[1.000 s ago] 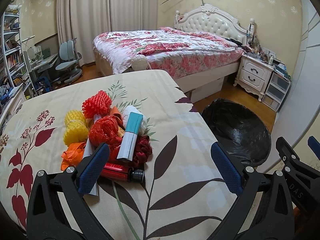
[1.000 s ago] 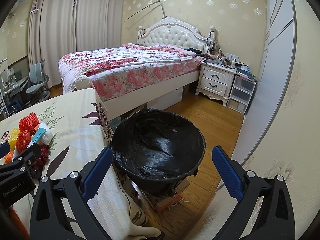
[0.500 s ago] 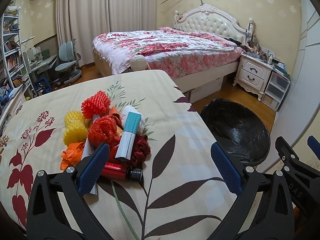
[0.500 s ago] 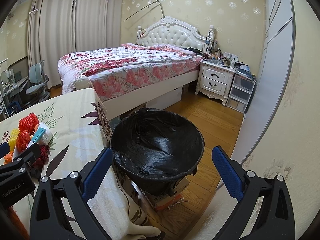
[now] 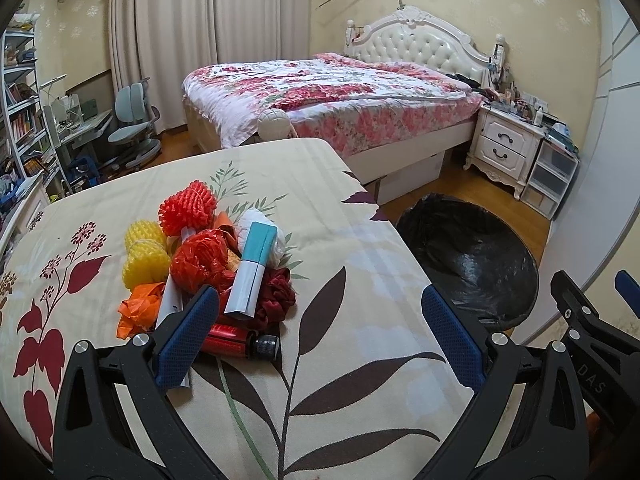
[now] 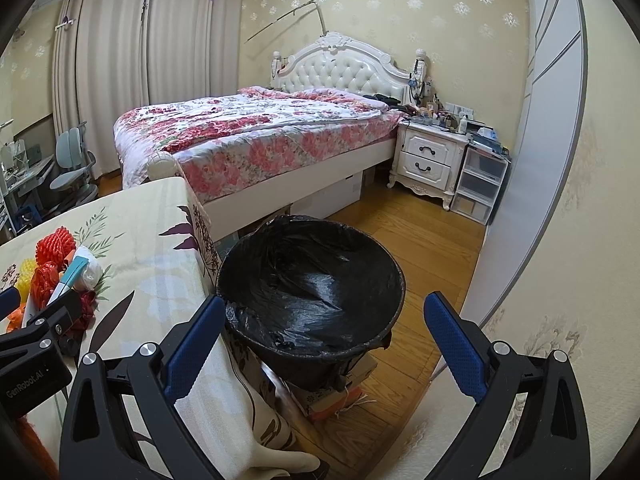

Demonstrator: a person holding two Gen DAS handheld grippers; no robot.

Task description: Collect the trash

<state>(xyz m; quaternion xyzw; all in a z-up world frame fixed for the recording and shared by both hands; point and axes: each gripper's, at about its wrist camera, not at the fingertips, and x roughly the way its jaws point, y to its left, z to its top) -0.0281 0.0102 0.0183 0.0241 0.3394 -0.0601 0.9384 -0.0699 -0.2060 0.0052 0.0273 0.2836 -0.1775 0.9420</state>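
Little had moved since the earlier frame: the trash pile point(image 5: 208, 268) sat fractionally lower at left centre of the left view, on the leaf-print tablecloth point(image 5: 328, 320). To the right of the table edge stood the bin point(image 6: 312, 304), lined with a black bag, nothing visible inside. Left gripper point(image 5: 316, 336) hovered spread over the cloth, holding nothing; right gripper point(image 6: 316, 344) hung spread above the bin, empty. "GenRobot.AI" and "DAS" showed on the grippers' bodies.
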